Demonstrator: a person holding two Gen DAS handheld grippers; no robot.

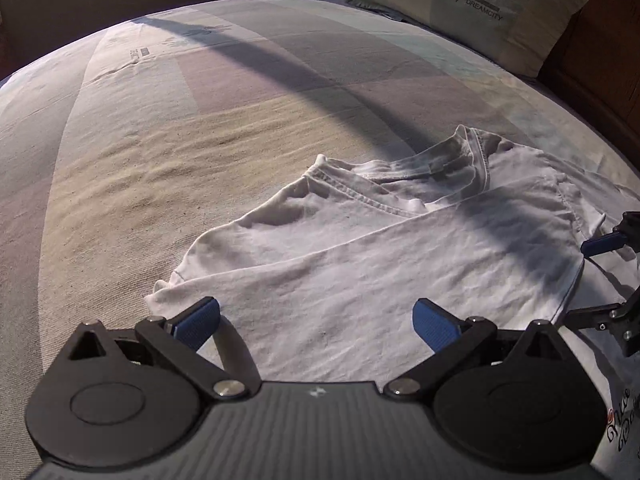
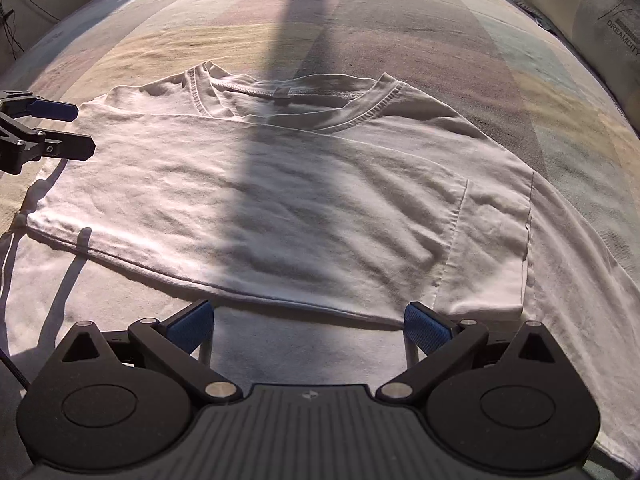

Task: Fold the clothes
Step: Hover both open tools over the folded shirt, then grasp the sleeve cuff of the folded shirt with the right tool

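White cotton T-shirt (image 2: 280, 184) lies flat on the striped pastel bed sheet (image 1: 160, 140), bottom part folded up over the chest, round collar away from the cameras. Left gripper (image 1: 316, 322) over one side edge, fingers wide apart, empty. Right gripper (image 2: 308, 324) at the near fold, fingers spread, gripping nothing. Printed pillow (image 1: 480, 8) beyond.

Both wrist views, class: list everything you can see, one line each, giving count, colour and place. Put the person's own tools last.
T-shirt: one, white, lying part folded on the bed, collar away from the grippers.
Bedsheet: one, pastel blocks of beige, pink, grey and green, covering the bed.
Pillow: one clearly seen, pale green with dark lettering, at the head of the bed.
Left gripper: one, black with blue pads, open, over the shirt's edge.
Right gripper: one, black with blue pads, open, at the shirt's near hem.
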